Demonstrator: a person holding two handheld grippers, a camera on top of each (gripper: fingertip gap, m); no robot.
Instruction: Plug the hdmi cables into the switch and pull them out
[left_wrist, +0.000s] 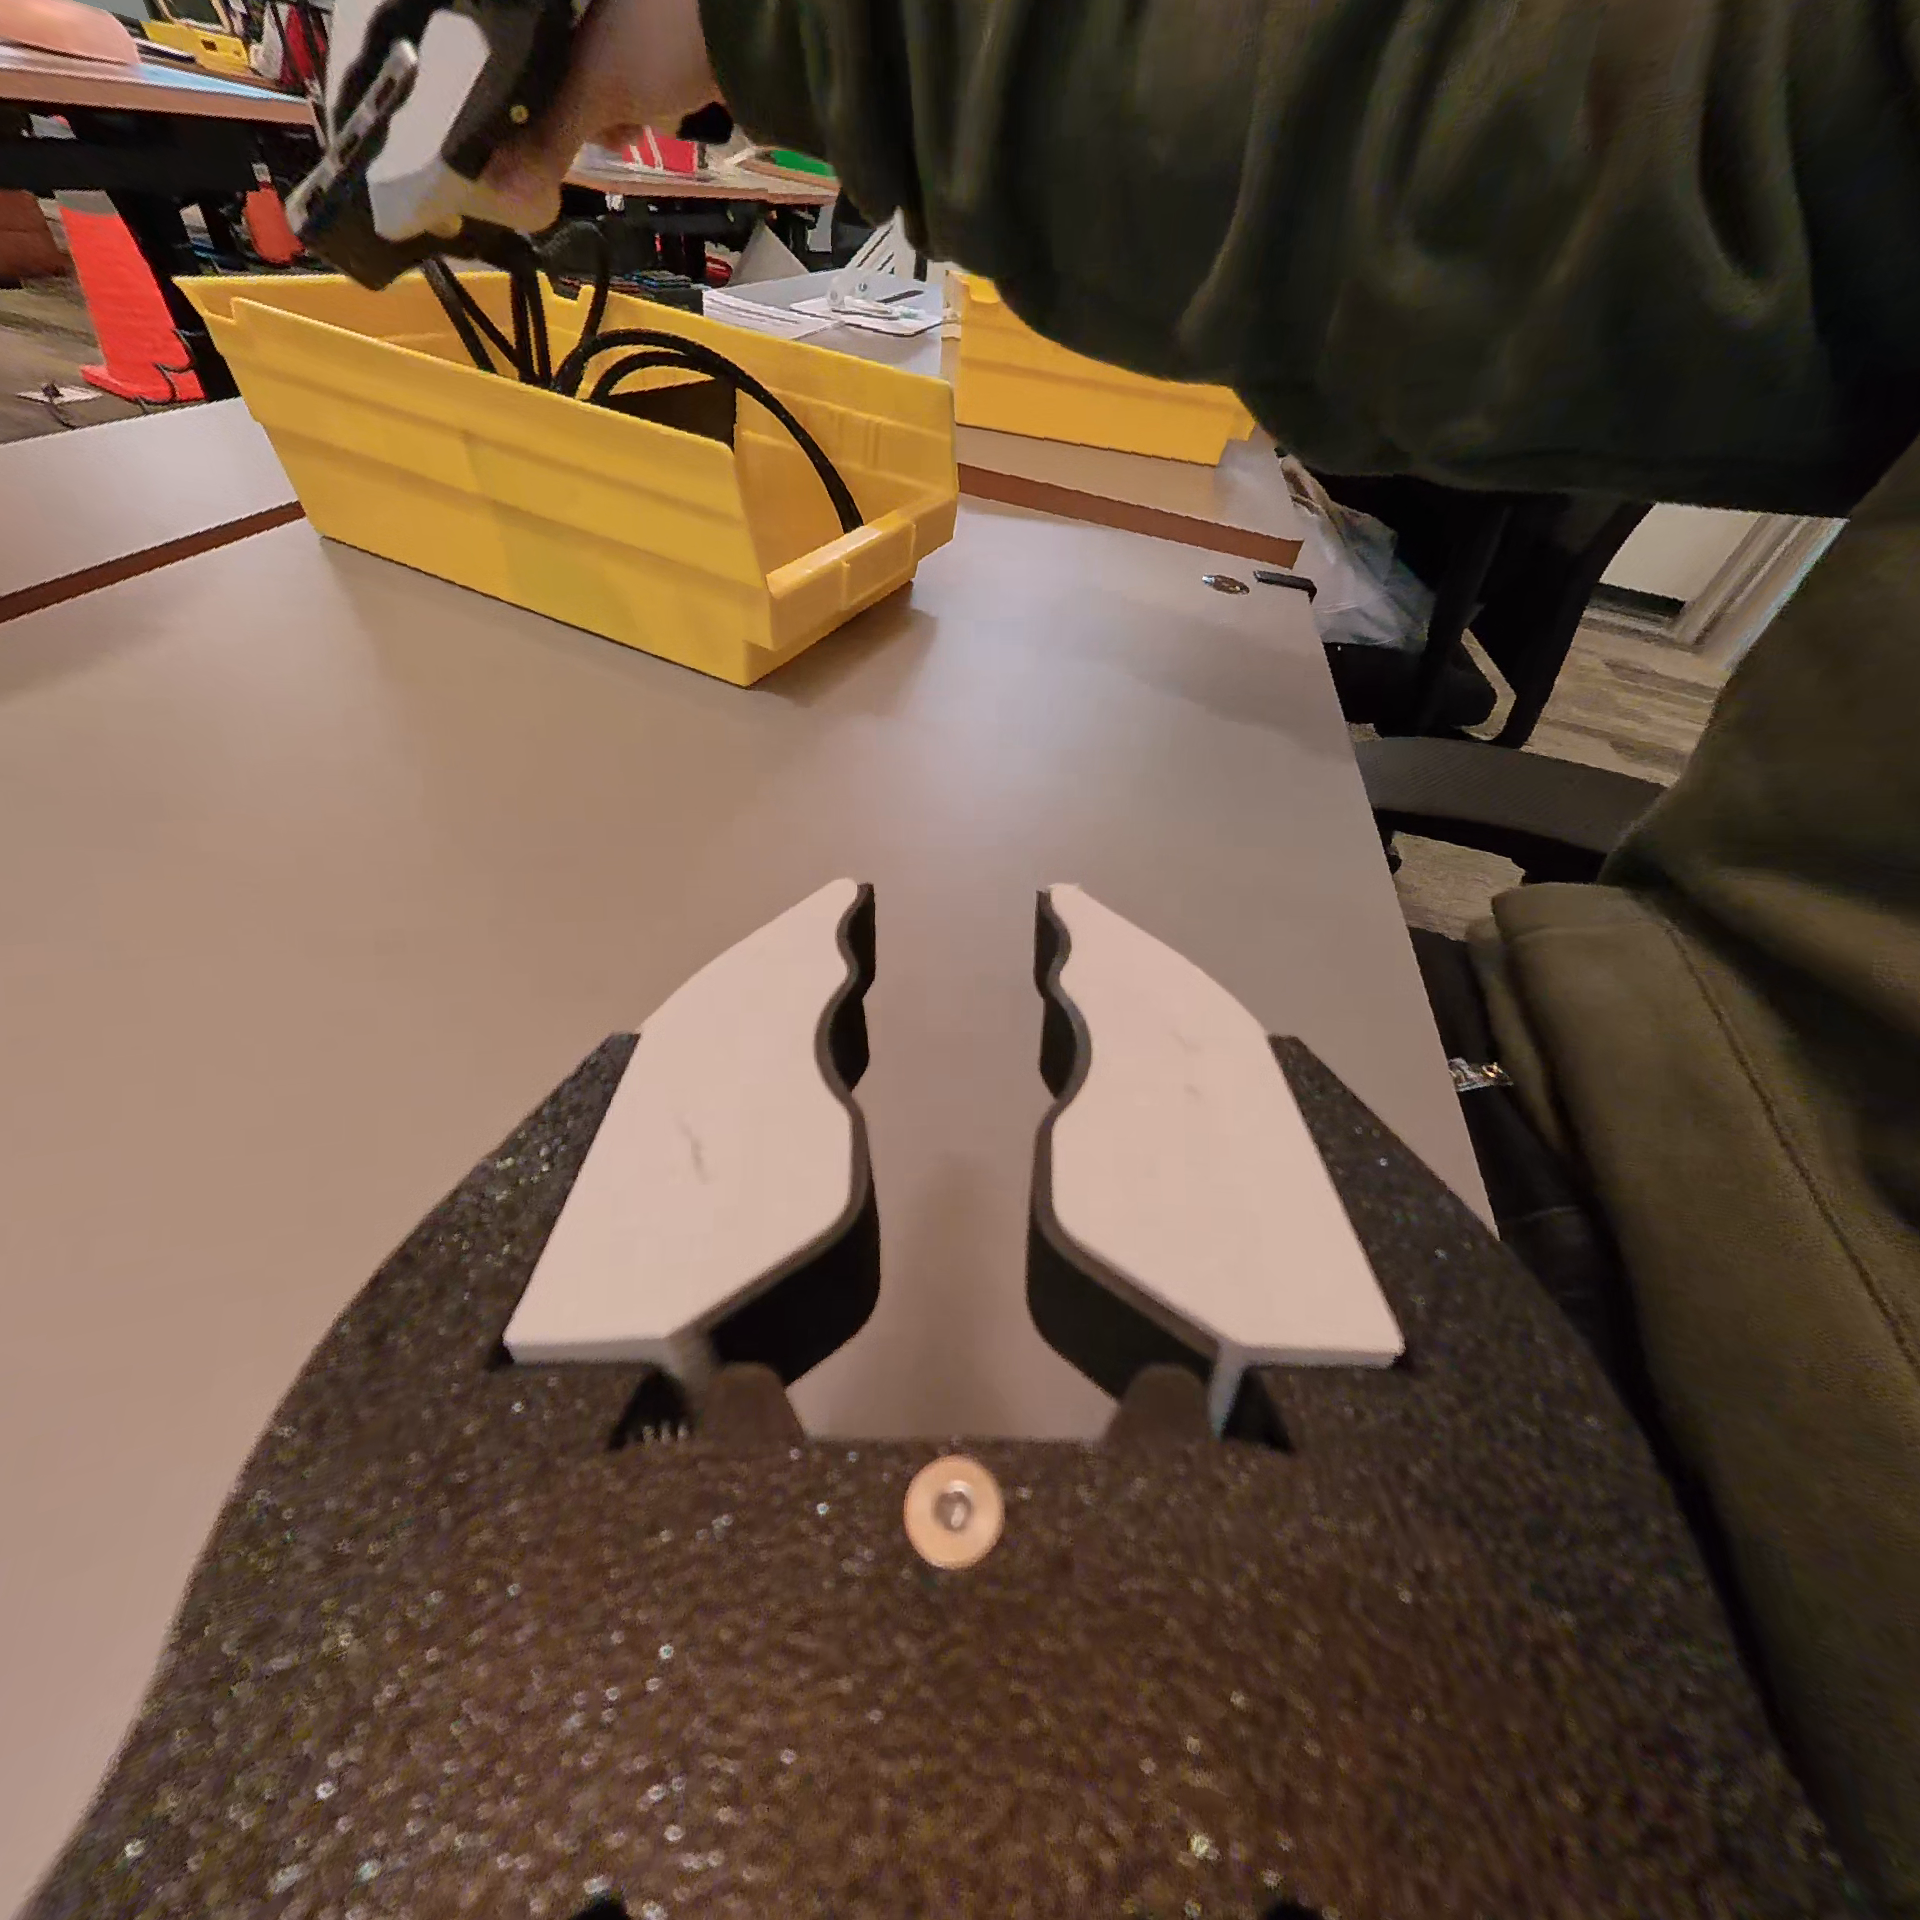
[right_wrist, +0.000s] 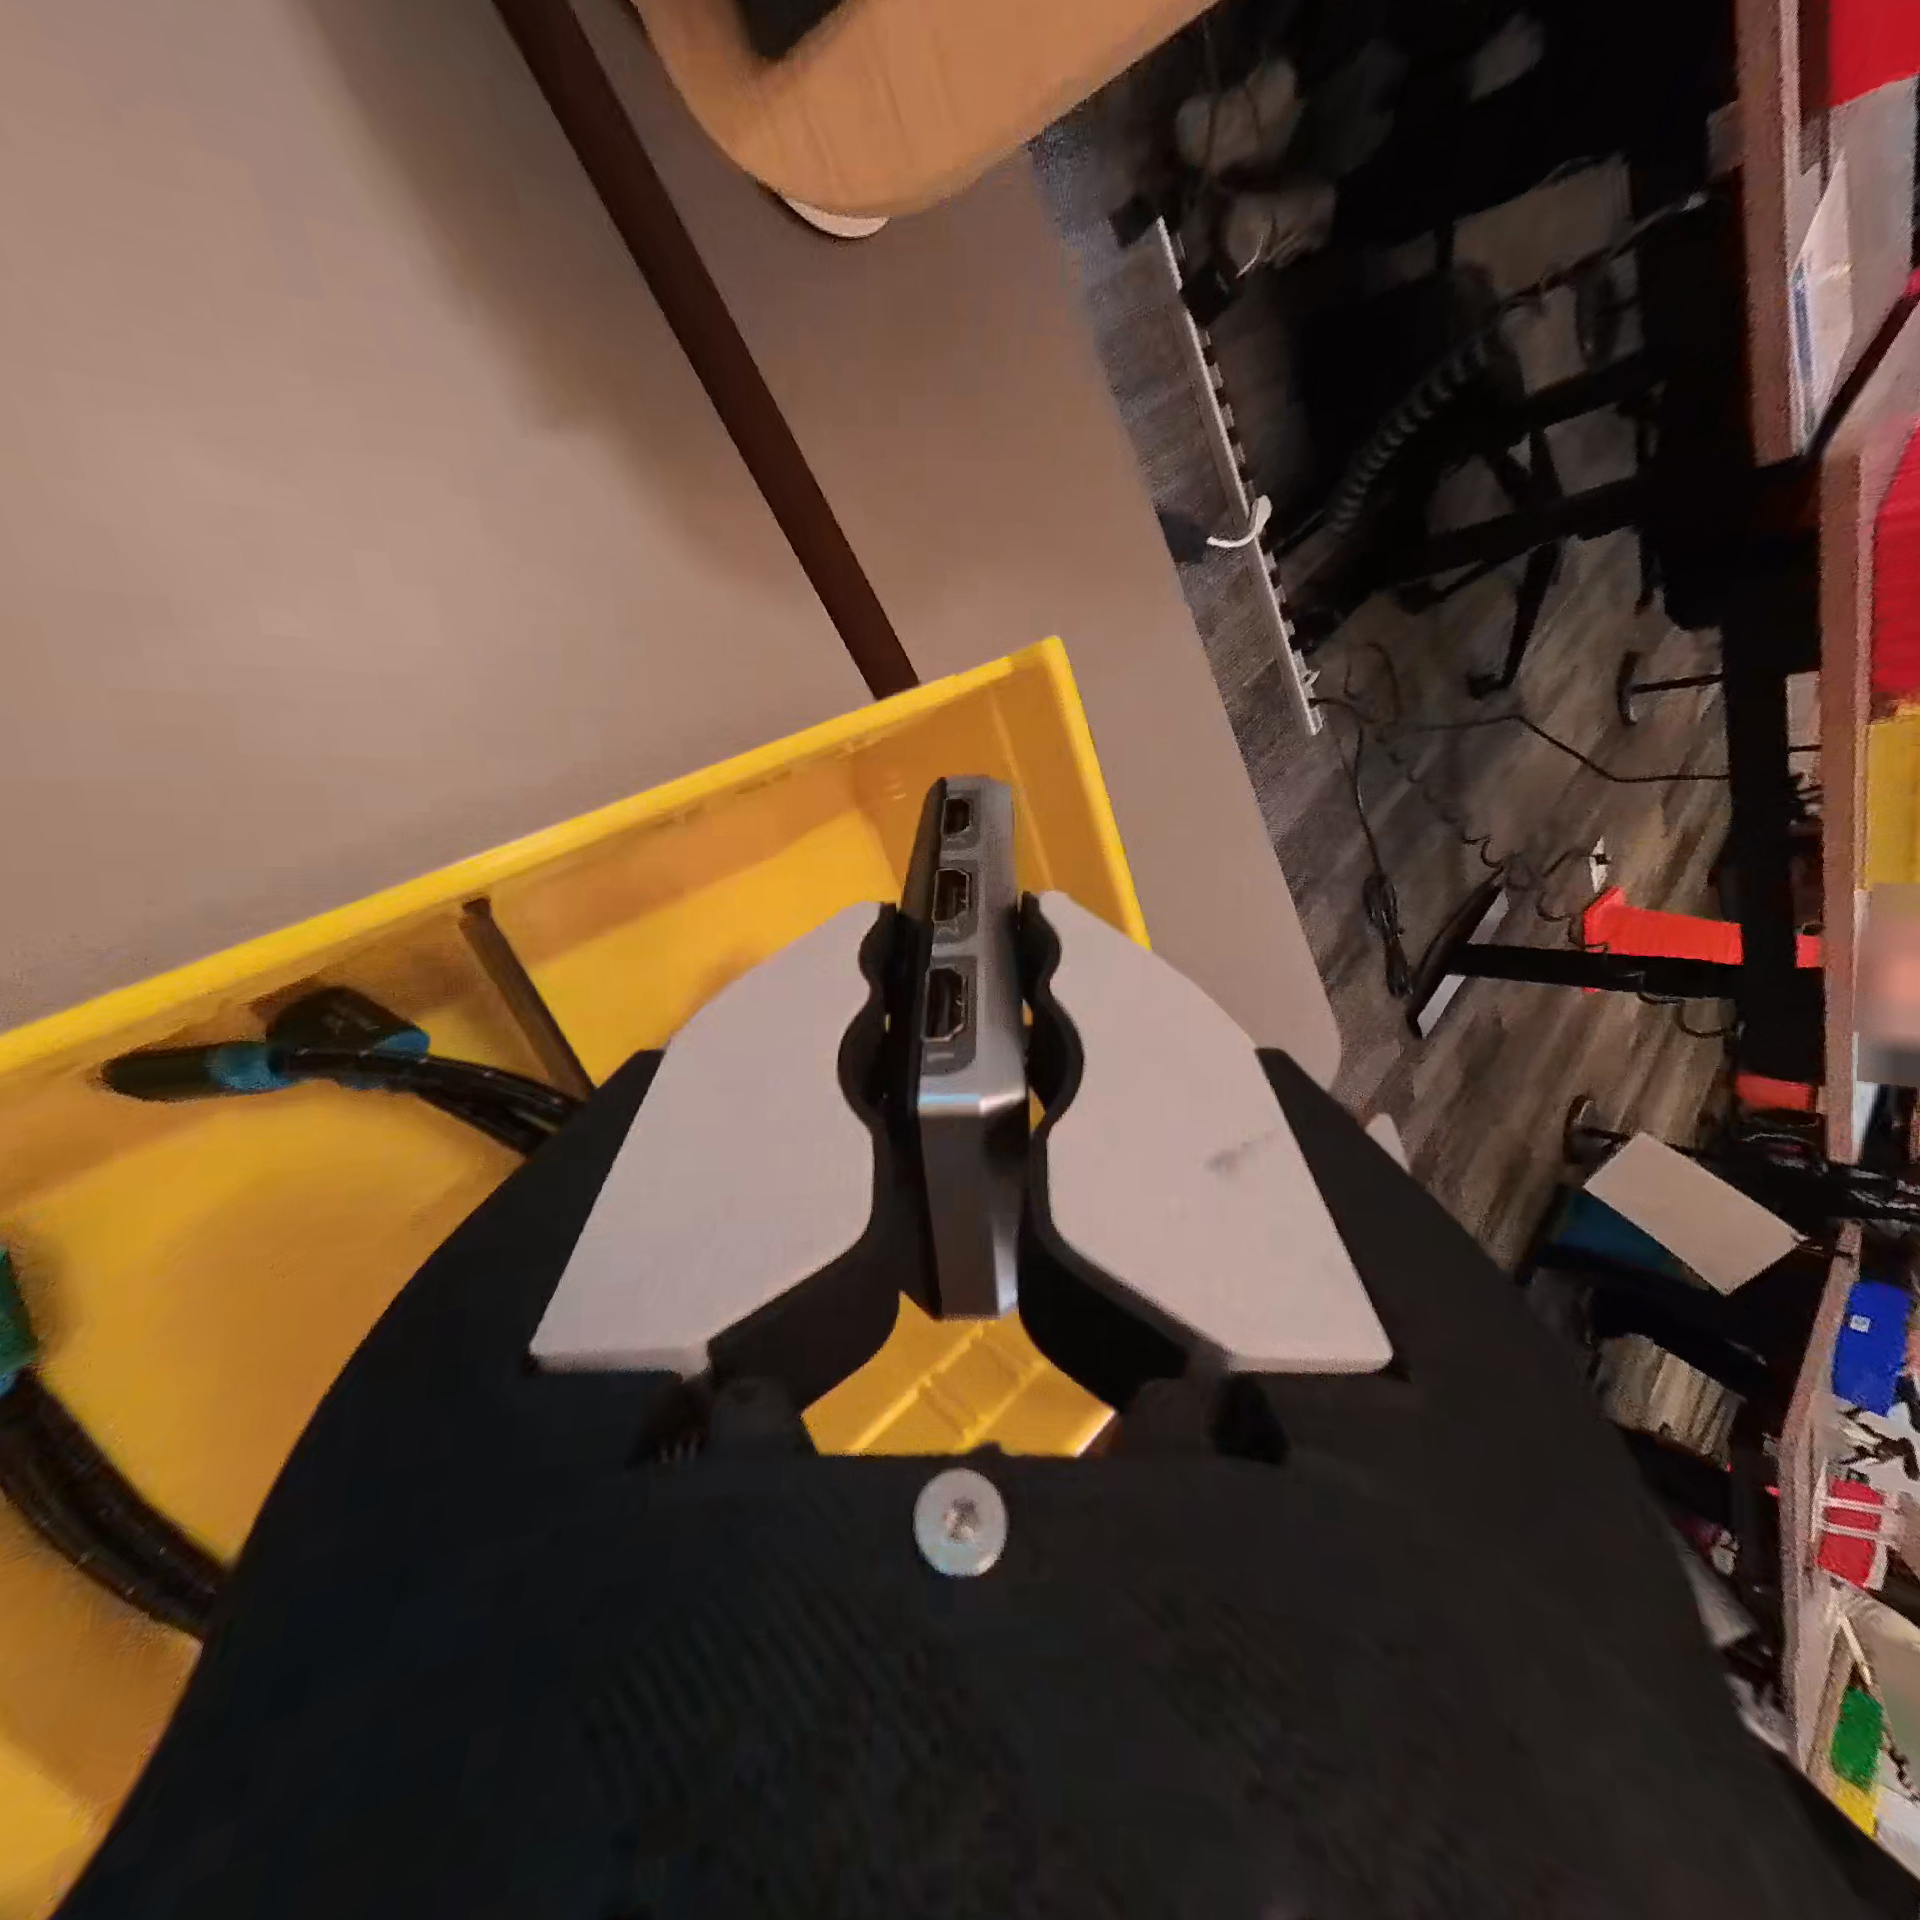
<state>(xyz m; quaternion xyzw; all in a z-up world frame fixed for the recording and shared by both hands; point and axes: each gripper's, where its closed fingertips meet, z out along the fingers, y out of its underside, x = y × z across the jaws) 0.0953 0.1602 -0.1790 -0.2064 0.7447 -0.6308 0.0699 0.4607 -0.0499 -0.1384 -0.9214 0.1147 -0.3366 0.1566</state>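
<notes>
My right gripper (right_wrist: 961, 914) is shut on a grey HDMI switch (right_wrist: 971, 1174), held edge-up above a yellow bin (right_wrist: 727, 831). Three ports on the switch's edge show empty. A black HDMI cable with a teal collar (right_wrist: 332, 1039) lies in the bin at the left, and another cable (right_wrist: 73, 1475) curls lower left. In the left wrist view the right gripper (left_wrist: 395, 135) hovers over the bin (left_wrist: 582, 488), and black cables (left_wrist: 727, 384) loop out of the bin. My left gripper (left_wrist: 956, 904) is open and empty, low over the grey table (left_wrist: 416, 831).
A second yellow bin (left_wrist: 1081, 384) stands behind the first. A person's dark green sleeve (left_wrist: 1351, 208) reaches across the top. The table's right edge meets a black office chair (left_wrist: 1507, 790). An orange cone (left_wrist: 125, 301) stands on the floor, far left.
</notes>
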